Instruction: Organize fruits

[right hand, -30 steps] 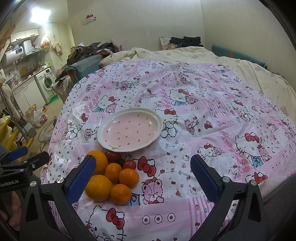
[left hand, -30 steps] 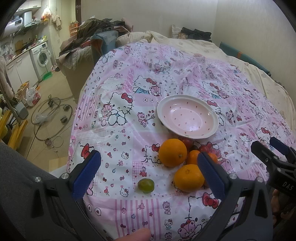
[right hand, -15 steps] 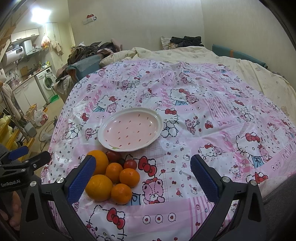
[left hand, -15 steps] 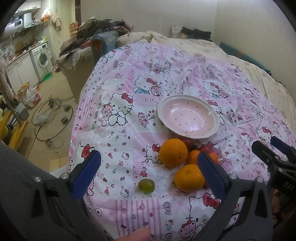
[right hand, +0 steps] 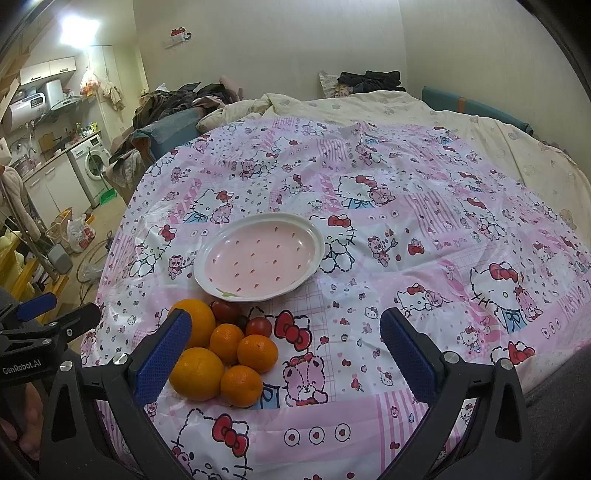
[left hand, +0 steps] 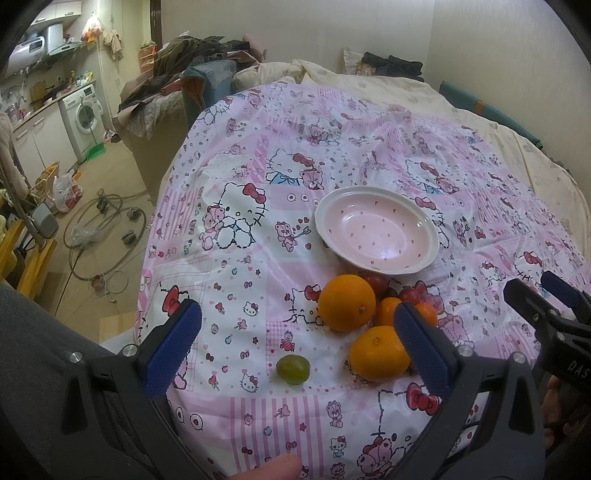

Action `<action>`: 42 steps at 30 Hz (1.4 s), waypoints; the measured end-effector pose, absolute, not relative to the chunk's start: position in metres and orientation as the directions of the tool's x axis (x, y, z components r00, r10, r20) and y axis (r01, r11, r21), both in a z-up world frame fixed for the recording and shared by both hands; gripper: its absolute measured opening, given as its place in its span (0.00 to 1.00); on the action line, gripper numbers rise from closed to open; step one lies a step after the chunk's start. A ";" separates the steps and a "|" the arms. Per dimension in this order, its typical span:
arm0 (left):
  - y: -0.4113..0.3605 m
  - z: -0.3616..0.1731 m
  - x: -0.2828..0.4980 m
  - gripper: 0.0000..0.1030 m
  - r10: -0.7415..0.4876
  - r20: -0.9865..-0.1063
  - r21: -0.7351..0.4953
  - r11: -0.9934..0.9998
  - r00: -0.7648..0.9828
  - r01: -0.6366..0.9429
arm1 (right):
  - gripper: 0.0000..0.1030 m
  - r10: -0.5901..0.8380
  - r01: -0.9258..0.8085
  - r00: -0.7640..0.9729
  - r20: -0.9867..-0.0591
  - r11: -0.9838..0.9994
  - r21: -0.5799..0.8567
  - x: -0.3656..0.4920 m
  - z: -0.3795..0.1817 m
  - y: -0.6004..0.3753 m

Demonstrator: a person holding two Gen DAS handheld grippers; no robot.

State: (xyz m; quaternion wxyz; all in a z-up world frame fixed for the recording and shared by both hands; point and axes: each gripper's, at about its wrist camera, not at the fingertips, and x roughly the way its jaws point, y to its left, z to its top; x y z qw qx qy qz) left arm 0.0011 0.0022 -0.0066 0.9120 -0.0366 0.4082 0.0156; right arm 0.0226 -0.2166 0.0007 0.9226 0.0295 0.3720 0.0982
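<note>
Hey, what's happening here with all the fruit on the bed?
A person holds a two-finger gripper in each hand above a Hello Kitty cloth. Both the left gripper and the right gripper are open and hold nothing. The pink bowl is empty. Just in front of it sit the oranges, small tangerines and cherry tomatoes in a cluster, with one green fruit lying apart. No fruit is in the bowl yet.

Warm, dim indoor light; ceiling lamp (right hand: 80,30) glares upper left; fisheye edges bend, corners black.
</note>
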 end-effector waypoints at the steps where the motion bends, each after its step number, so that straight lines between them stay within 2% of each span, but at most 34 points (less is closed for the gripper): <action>1: 0.002 -0.007 0.001 1.00 -0.001 -0.746 -0.054 0.997 0.666 -0.059 | 1.00 0.203 -0.159 0.704 -0.681 0.979 0.127 0.023 0.001 -0.217; 38: 0.001 -0.011 0.002 1.00 -0.009 -0.772 -0.060 0.996 0.636 -0.059 | 1.00 0.205 -0.153 0.695 -0.689 0.979 0.137 0.022 -0.005 -0.219; 42: 0.003 -0.013 0.003 1.00 -0.010 -0.782 -0.067 0.995 0.623 -0.068 | 1.00 0.231 -0.132 0.654 -0.721 0.972 0.192 0.028 -0.011 -0.227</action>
